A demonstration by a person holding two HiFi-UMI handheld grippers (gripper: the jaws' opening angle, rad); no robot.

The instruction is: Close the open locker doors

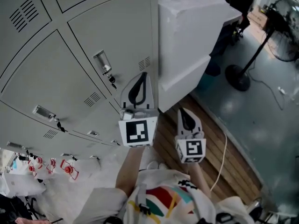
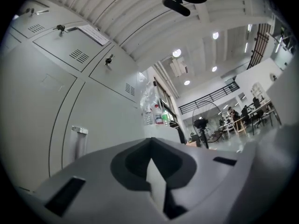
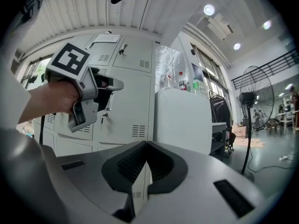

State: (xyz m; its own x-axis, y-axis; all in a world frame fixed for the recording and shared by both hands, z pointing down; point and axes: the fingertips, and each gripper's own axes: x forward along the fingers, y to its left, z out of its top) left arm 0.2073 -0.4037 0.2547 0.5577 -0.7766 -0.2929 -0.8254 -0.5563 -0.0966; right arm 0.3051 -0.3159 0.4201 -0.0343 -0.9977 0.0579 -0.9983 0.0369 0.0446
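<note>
My left gripper [image 1: 142, 76] and right gripper [image 1: 184, 112] are both closed on nothing, grey locker doors [image 1: 110, 36] at eleven o'clock.

No readable text; paper notice [image 3: 106, 38] on locker door [image 3: 110, 48] too blurred

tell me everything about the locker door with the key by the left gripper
The locker door is a grey painted-metal panel with rounded corners, in the end column beside the white cabinet. It carries a silver latch plate, a key hanging just beside it, and louvre slots in one corner. It lies flush with its neighbours, so it looks closed. The shut left gripper points at its vent corner; contact can't be told.
</note>
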